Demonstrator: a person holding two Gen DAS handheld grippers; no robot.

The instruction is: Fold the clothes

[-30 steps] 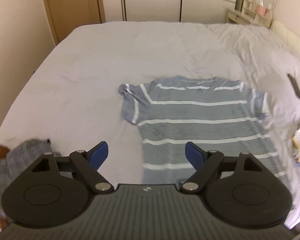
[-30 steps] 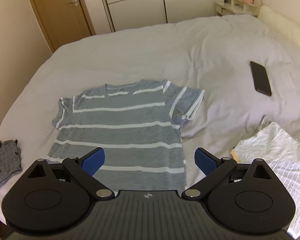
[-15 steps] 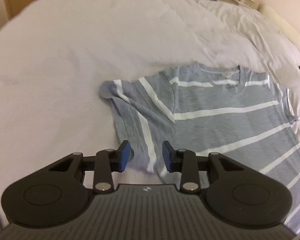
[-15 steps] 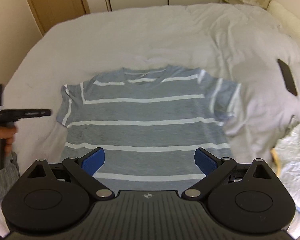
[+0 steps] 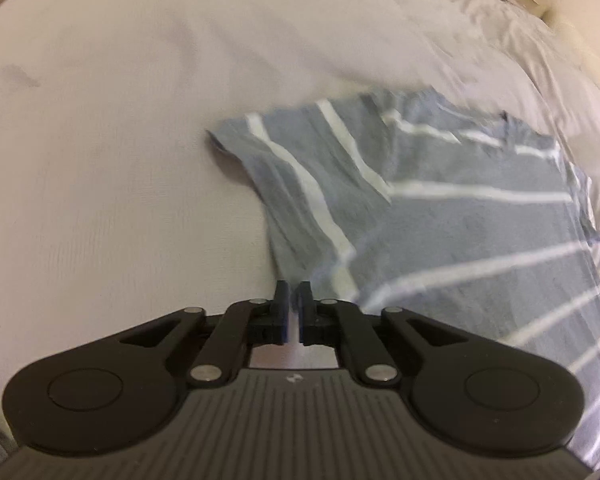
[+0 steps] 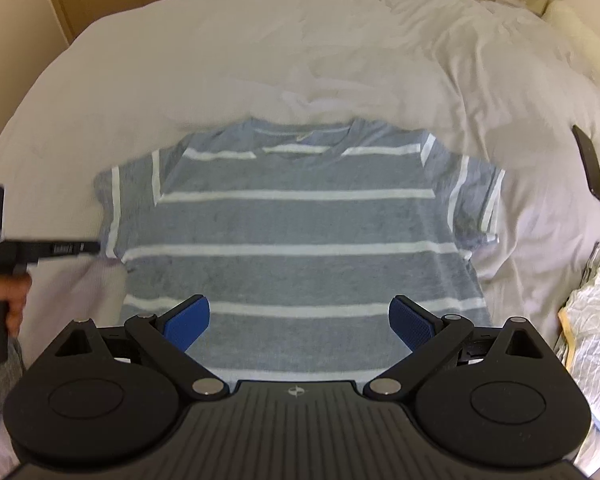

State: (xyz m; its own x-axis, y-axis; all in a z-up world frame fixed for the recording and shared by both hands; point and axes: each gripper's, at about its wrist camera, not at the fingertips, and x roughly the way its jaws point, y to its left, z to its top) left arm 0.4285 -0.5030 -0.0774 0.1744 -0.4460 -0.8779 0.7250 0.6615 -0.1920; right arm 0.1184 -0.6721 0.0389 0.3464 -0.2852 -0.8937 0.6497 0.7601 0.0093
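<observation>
Garment: a grey-blue T-shirt (image 6: 300, 220) with white stripes is laid flat, front up, on the bed (image 6: 260, 48), collar toward the far side, both short sleeves spread out; no fold is seen in the body.

Left sleeve: the sleeve (image 5: 300, 184) is shown rumpled in the left wrist view, its lower edge running down to the tips of the left tool.

Left gripper (image 5: 294, 300): the tongs are pressed almost together, with only a thin slit between the pads, at the sleeve's underarm edge. Cloth appears to be pinched there, though the contact itself is blurred; the low, flat approach is judged to suit lifting a thin layer off the sheet.

Right gripper (image 6: 299, 322): the tongs are spread wide and held above the shirt's lower half, nothing between them; the hem is hidden by the tool's body. It is judged to be kept free for a second hold.

Holder: a hand (image 6: 4, 292) is seen at the left edge of the right wrist view, wrapped round the left tool's handle.

Stage: a sleeve or side fold is judged to be in hand.

Containers: none in view; the bed serves as the work surface.

Also on the bed: a dark phone (image 6: 590, 164) lies well to the right; pale striped cloth (image 6: 592, 320) lies at the right edge.
</observation>
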